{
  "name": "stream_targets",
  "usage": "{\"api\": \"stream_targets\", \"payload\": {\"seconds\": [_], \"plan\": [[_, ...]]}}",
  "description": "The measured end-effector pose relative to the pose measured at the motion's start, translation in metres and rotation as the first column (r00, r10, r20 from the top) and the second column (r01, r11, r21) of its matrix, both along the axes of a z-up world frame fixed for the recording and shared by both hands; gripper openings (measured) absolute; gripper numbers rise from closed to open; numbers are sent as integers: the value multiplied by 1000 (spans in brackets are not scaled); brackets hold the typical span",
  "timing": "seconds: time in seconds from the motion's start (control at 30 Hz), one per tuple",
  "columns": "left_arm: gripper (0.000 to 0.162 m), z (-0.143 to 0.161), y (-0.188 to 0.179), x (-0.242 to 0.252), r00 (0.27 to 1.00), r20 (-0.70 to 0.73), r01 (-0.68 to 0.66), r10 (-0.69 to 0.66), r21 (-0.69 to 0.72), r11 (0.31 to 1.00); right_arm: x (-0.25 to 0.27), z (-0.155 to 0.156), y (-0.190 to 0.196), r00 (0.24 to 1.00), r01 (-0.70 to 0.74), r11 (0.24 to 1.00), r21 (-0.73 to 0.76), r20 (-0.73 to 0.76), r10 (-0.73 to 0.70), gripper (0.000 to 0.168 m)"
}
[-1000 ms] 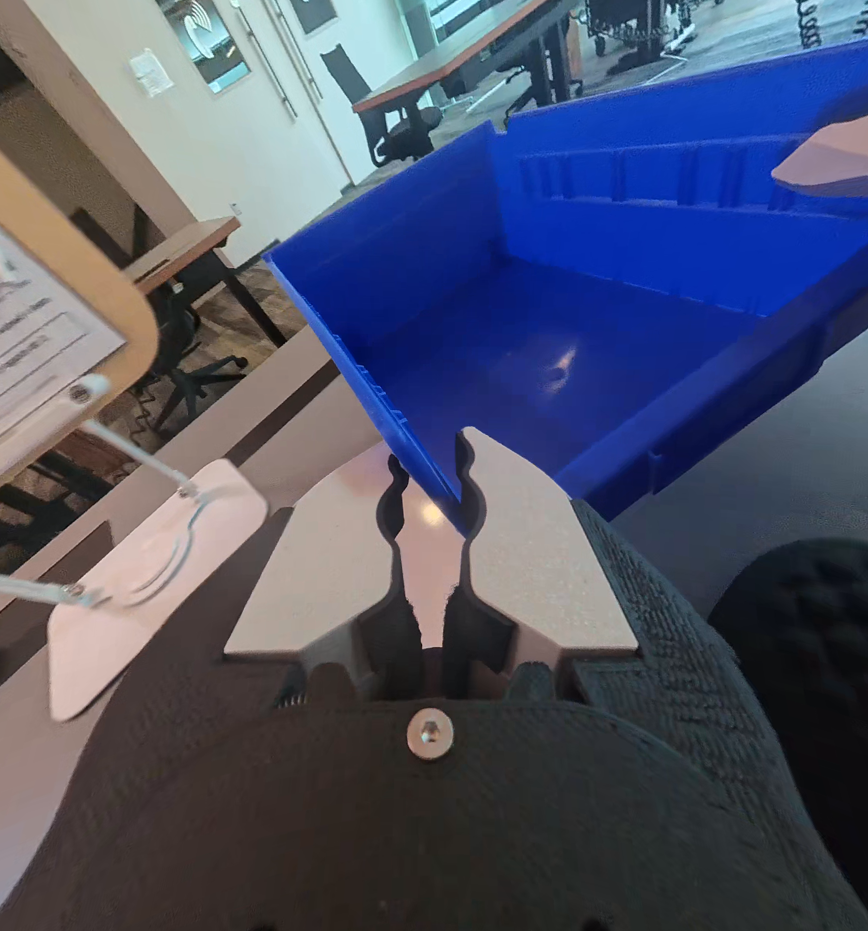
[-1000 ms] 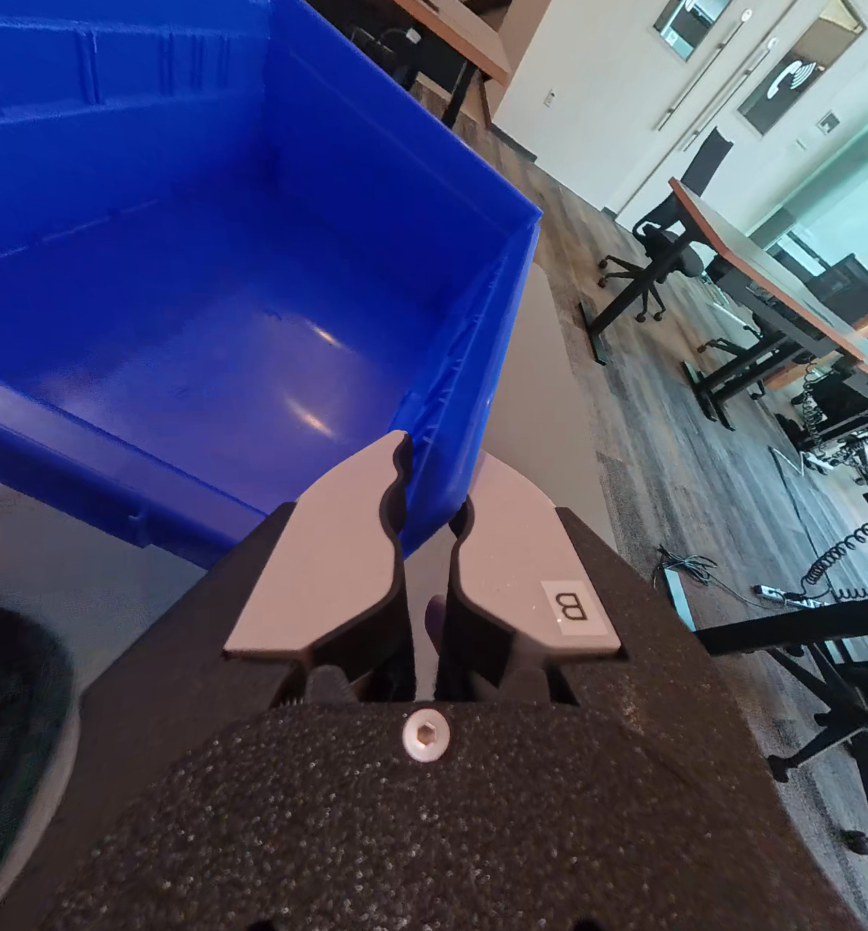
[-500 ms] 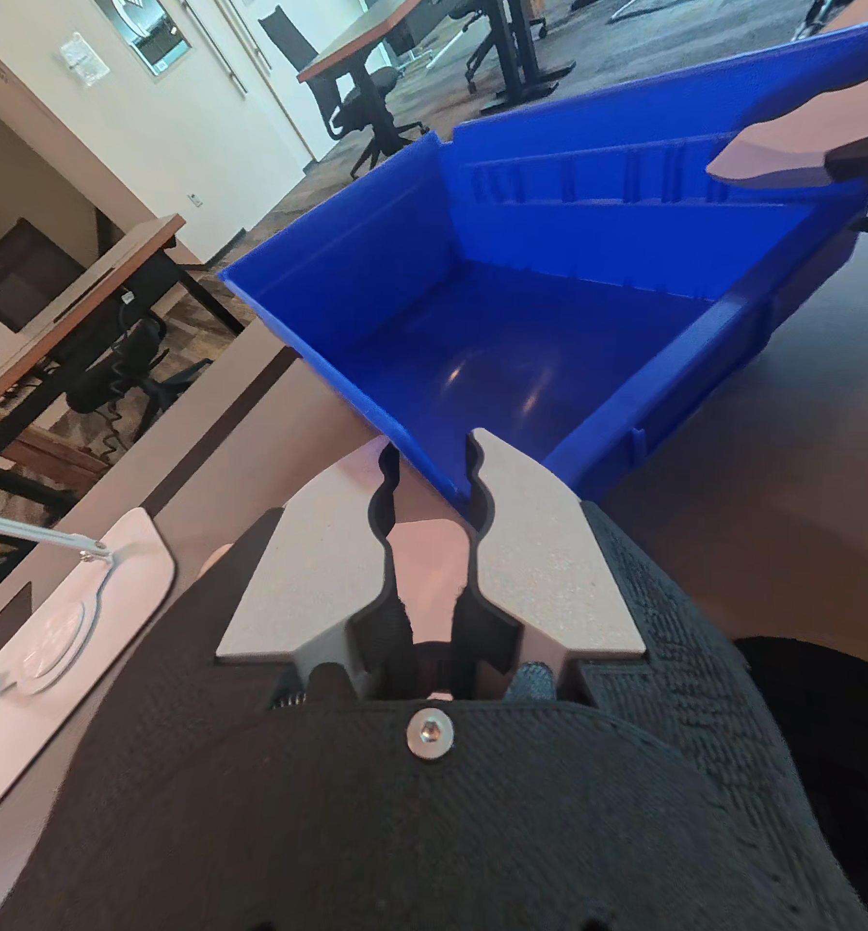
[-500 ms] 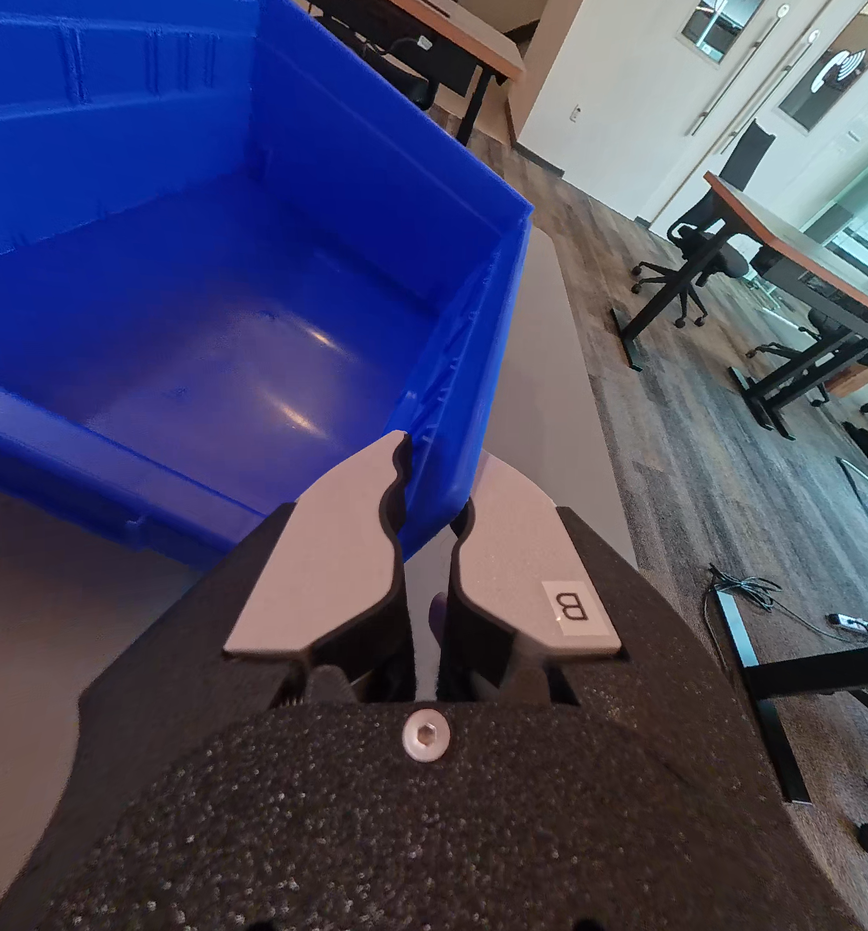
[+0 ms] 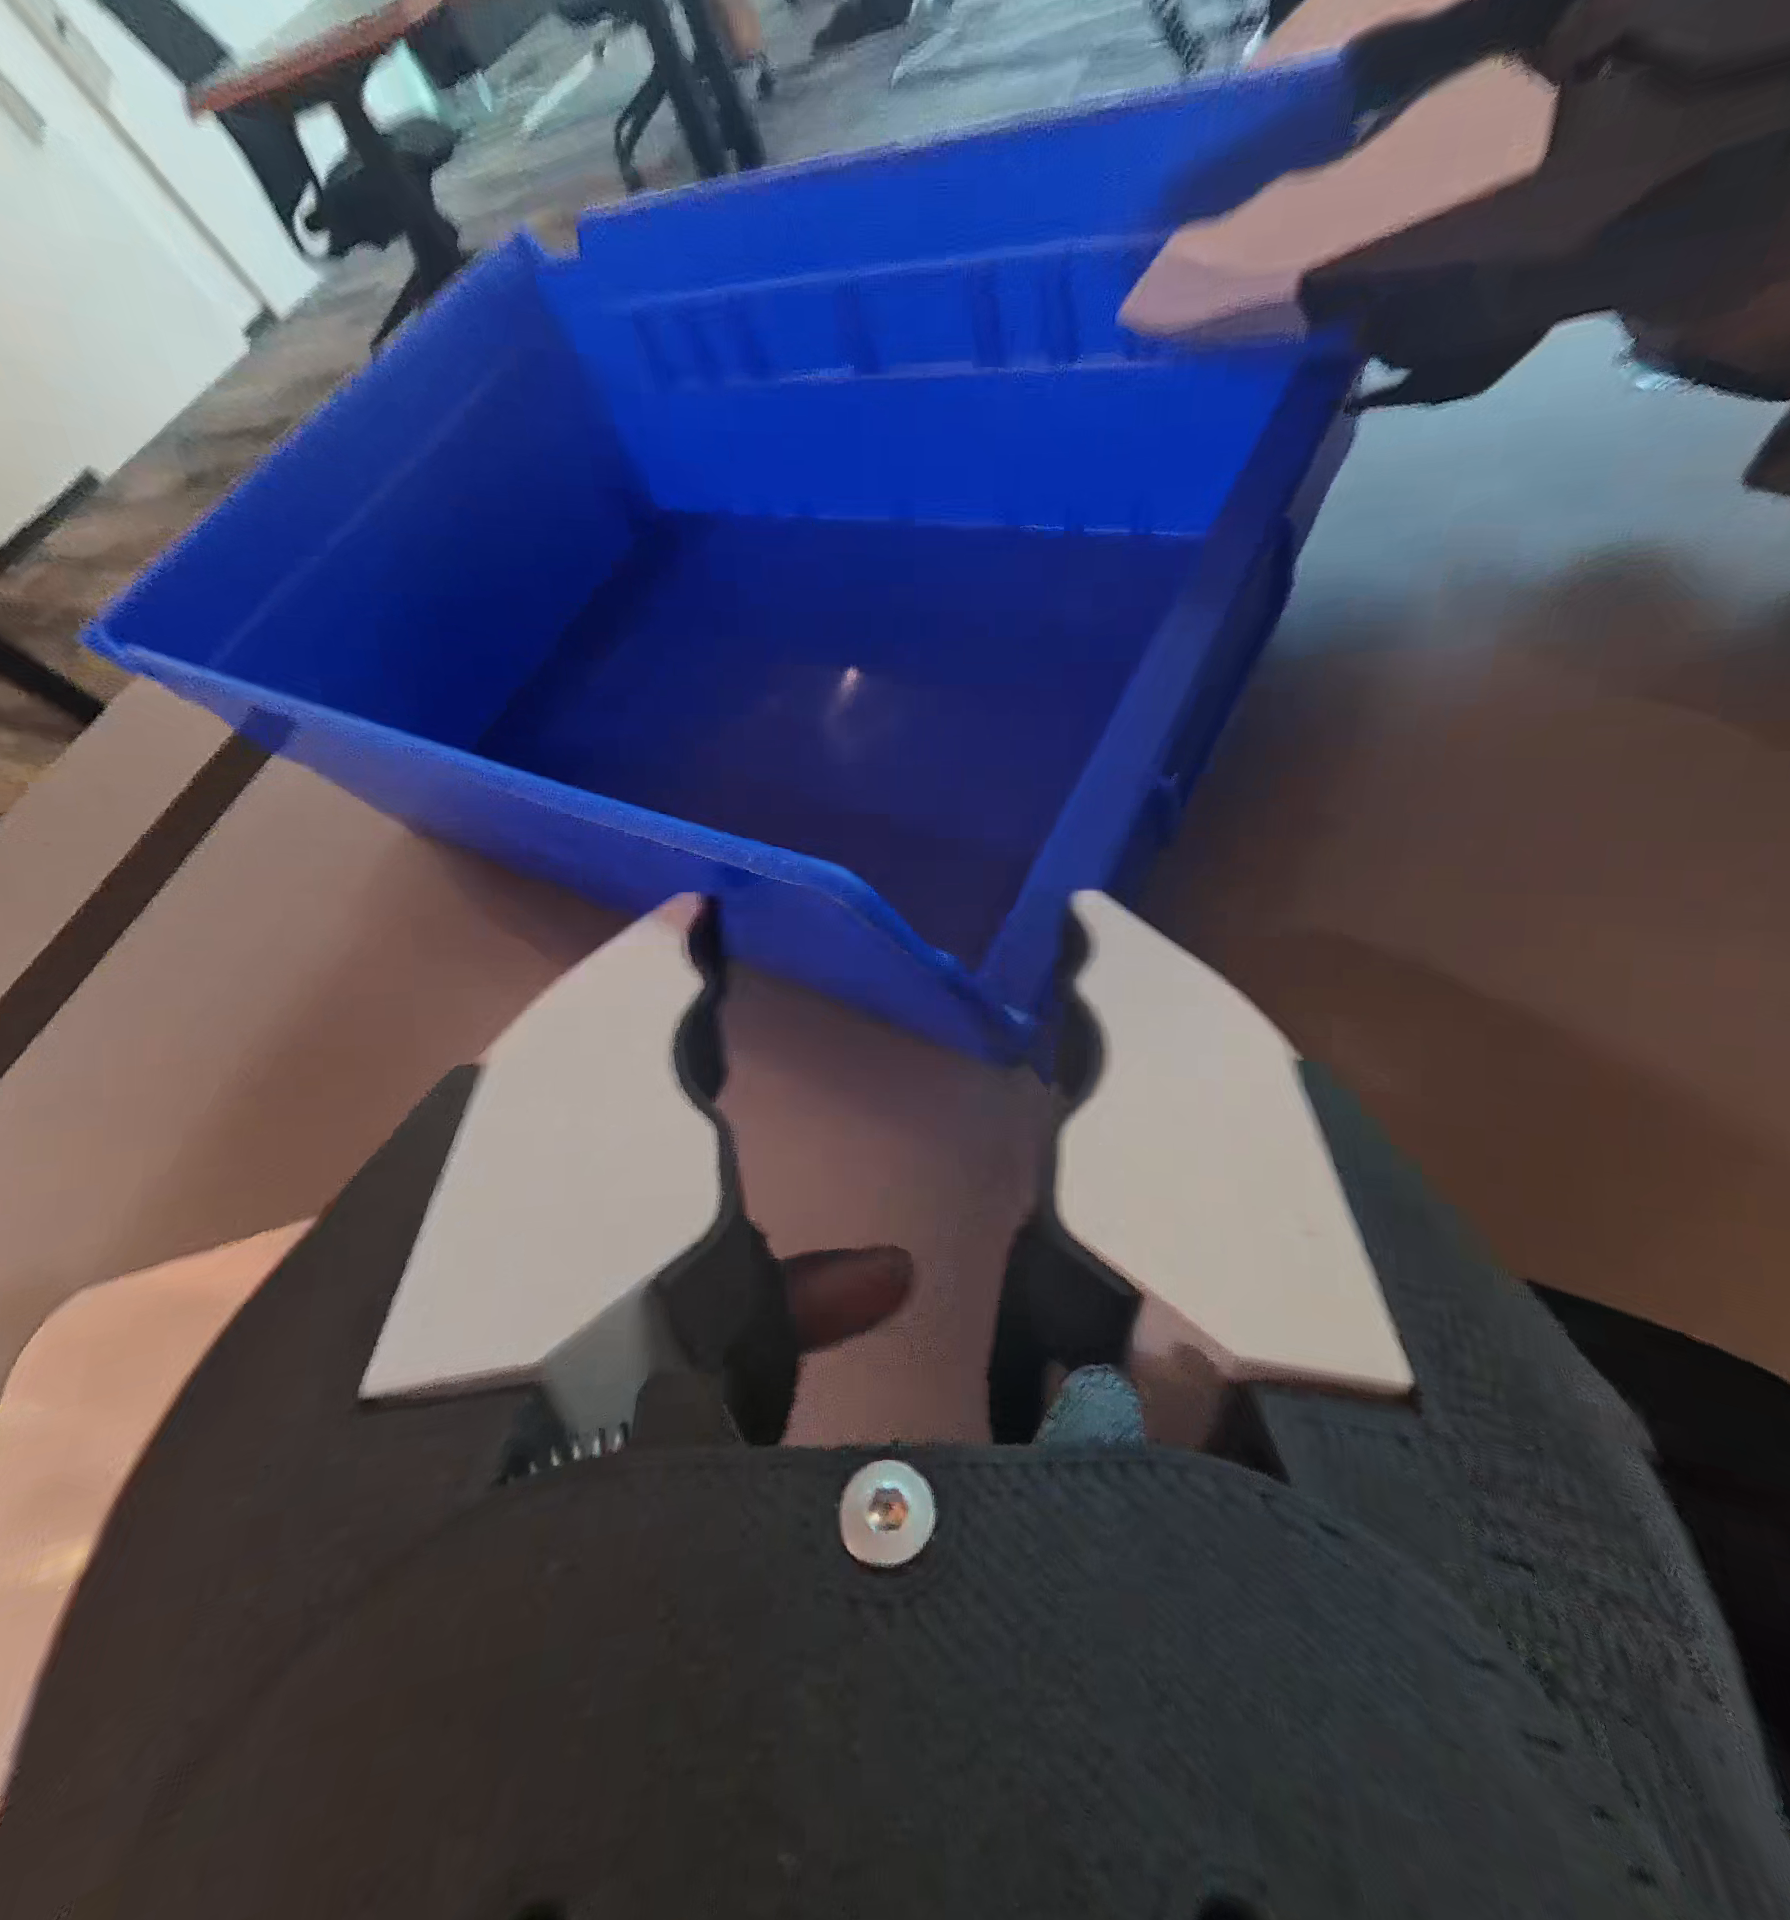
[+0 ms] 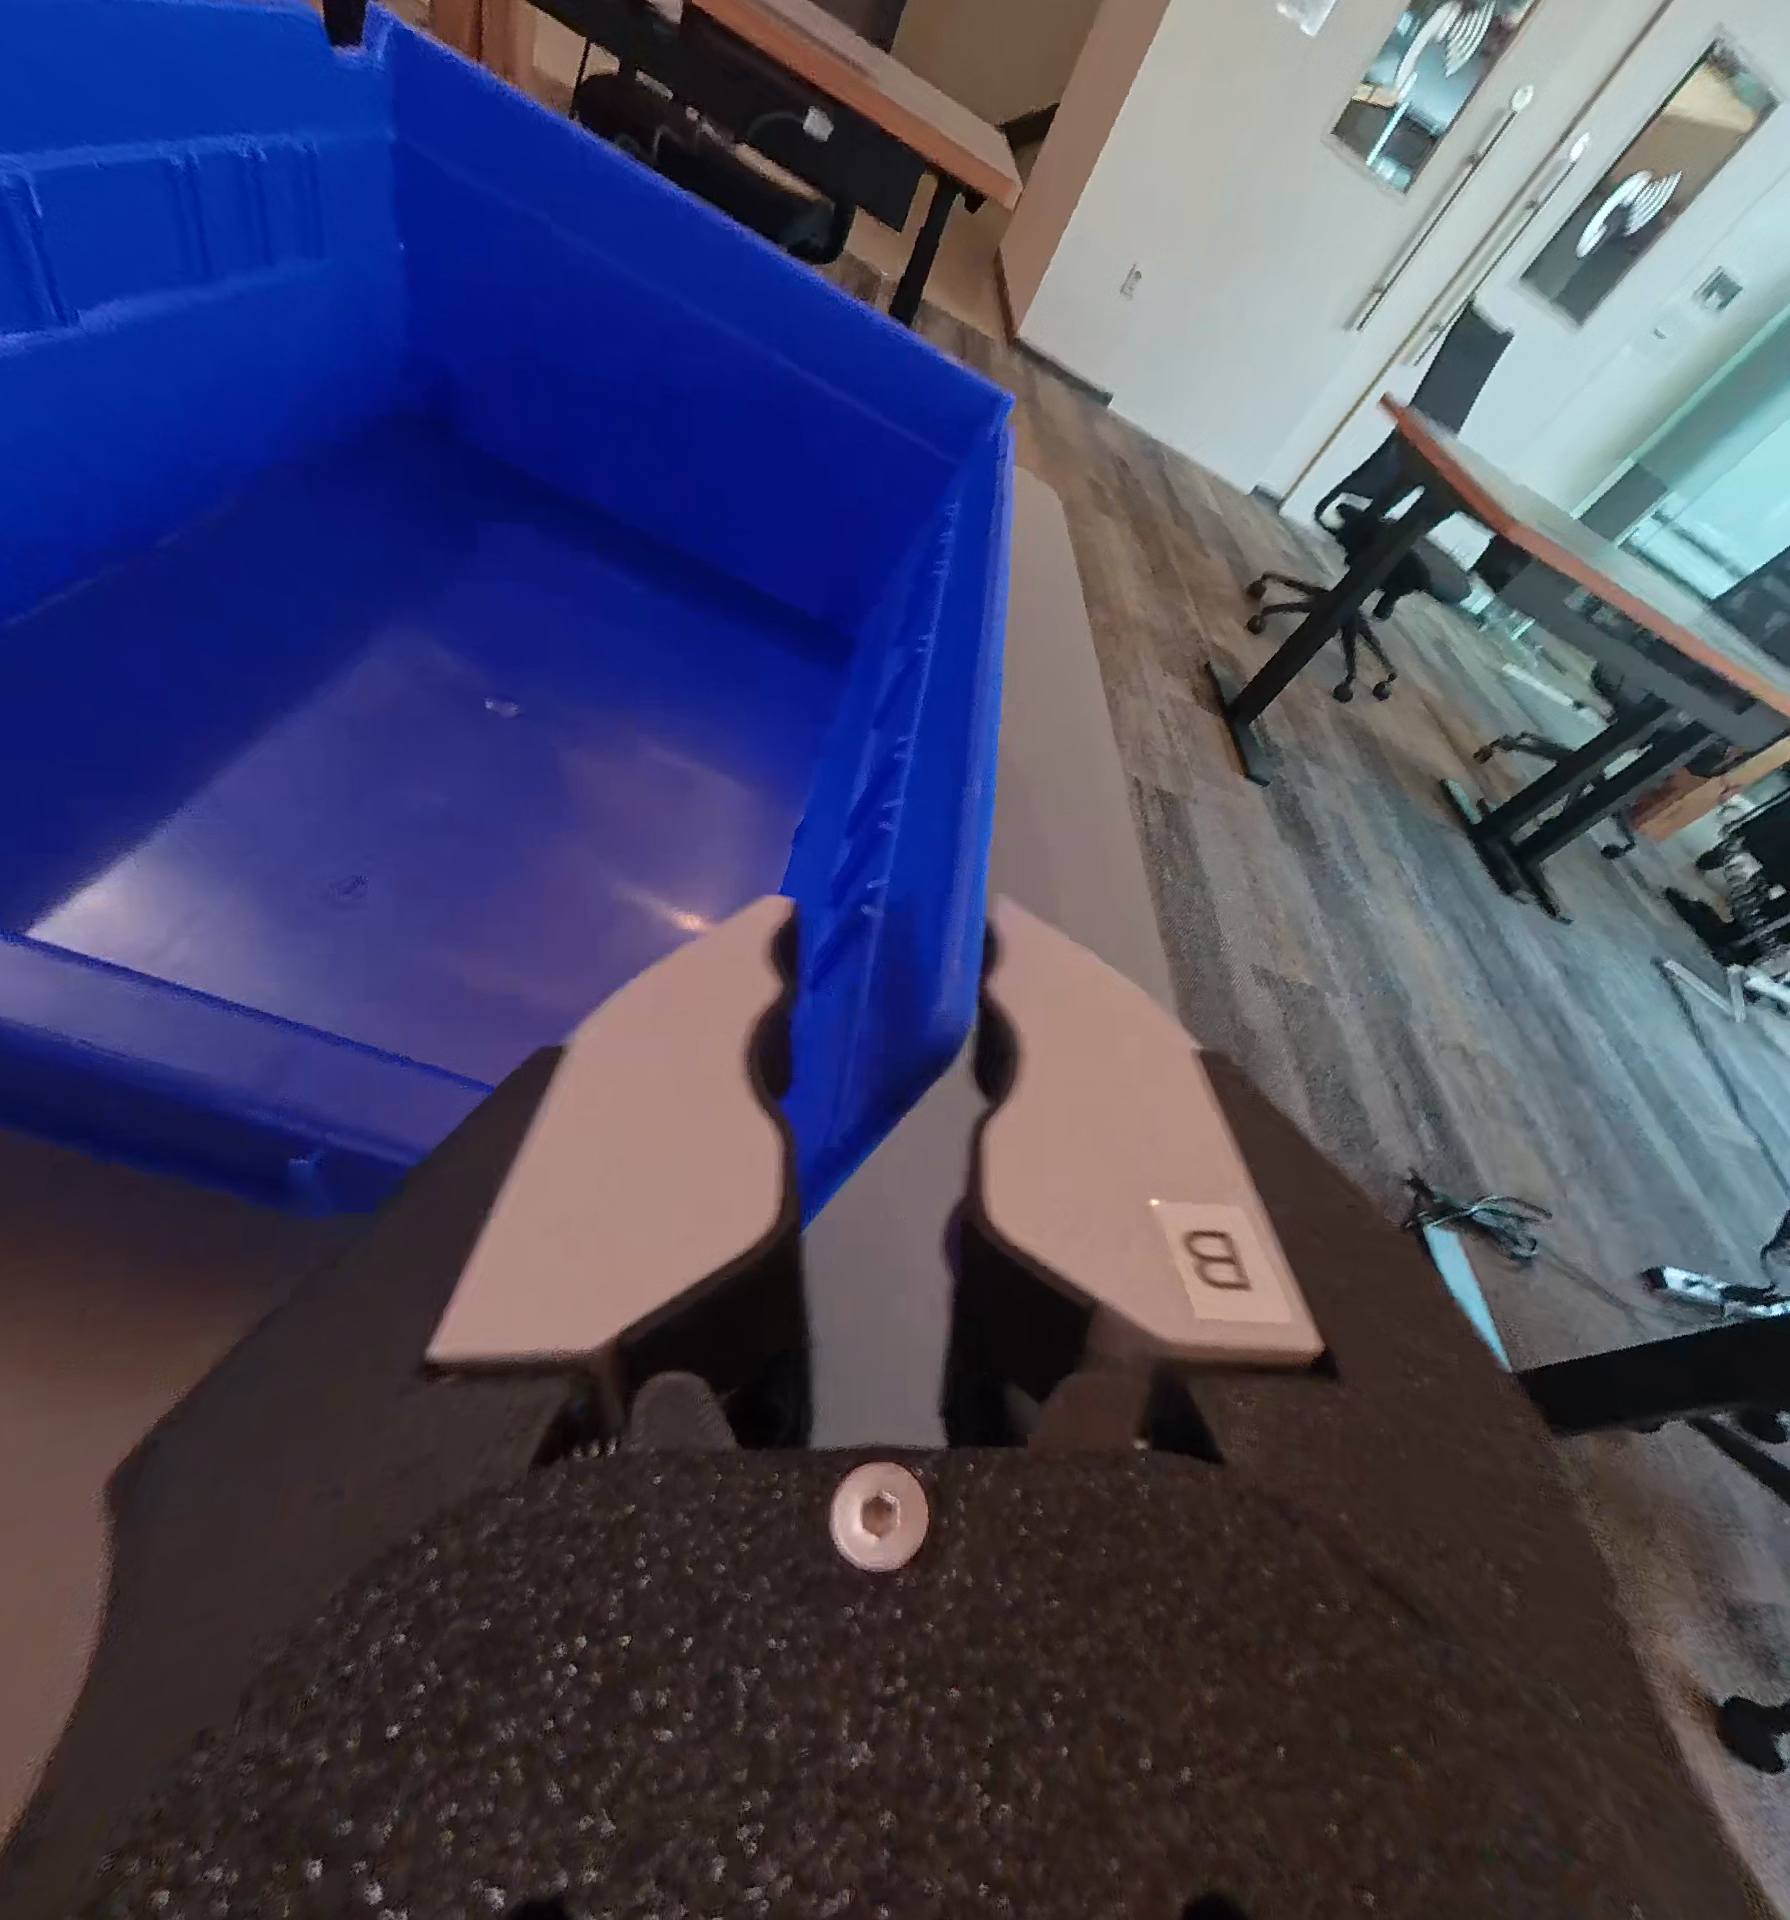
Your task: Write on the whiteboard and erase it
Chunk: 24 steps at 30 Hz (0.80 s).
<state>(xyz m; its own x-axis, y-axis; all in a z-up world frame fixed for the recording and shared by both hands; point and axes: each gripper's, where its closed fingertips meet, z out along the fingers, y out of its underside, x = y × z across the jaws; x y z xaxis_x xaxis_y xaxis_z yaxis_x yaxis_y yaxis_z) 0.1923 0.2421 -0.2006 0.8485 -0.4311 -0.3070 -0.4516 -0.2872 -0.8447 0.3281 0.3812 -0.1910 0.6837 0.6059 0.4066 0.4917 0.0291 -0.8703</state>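
Note:
A blue plastic bin (image 5: 403, 540) sits empty on the brown table (image 5: 1493, 831). My left gripper (image 5: 886, 914) is open, its jaws wide apart on either side of the bin's near corner. My right gripper (image 6: 891, 914) is open, its jaws standing loosely on either side of the bin's side wall (image 6: 901, 727). The right gripper's finger (image 5: 1286, 260) also shows in the left wrist view at the bin's far right wall. No whiteboard, marker or eraser is in view.
The table's edge (image 6: 1067, 623) runs just right of the bin, with wood floor and loose cables (image 6: 1473, 1216) beyond. Desks (image 6: 1597, 582) and office chairs (image 6: 1369, 540) stand in the background. The table's left edge (image 5: 60, 831) lies close to the bin. The gap from one gripper's tips to the other's is roughly 20 cm.
Both grippers were shut on the bin's walls and have opened. The bin has come down level on the table. The clipboard stand and white plate have left the left wrist view.

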Motion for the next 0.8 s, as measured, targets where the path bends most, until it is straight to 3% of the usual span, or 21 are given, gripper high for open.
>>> {"api": "stream_targets", "payload": {"seconds": [0.03,0.1,0.17,0.23,0.33,0.4,0.47,0.6,0.7,0.8], "plan": [[78,7,-3,-2,1000,12,7,-8,41,999,4,6,1,1000,16,999,33,-15,-16,51],[96,23,-14,-12,999,41,18,-22,99,995,11,22,-4,996,56,995,81,-70,-50,75],[97,41,-34,-27,997,74,27,-37,127,991,18,41,-14,986,102,990,101,-145,-87,93],[98,57,-61,-46,992,111,48,-65,153,987,19,63,-32,968,134,985,107,-226,-107,101],[93,63,-108,-91,991,127,15,-33,141,990,-8,102,-75,948,79,982,170,-317,-22,94],[87,51,-138,-127,996,83,-40,34,70,997,-54,119,-112,937,-96,973,207,-310,159,87],[88,41,-170,-163,993,52,-108,107,6,994,-109,119,-146,905,-296,949,109,-287,315,91],[88,54,-236,-232,967,43,-250,250,-20,968,-215,104,-222,727,-660,748,-70,-312,612,104],[88,79,-291,-297,906,13,-423,423,13,906,-270,102,-259,606,-782,618,-86,-342,719,101],[87,94,-355,-364,782,-53,-621,621,23,784,-308,100,-266,585,-799,600,-48,-297,755,96]]}}
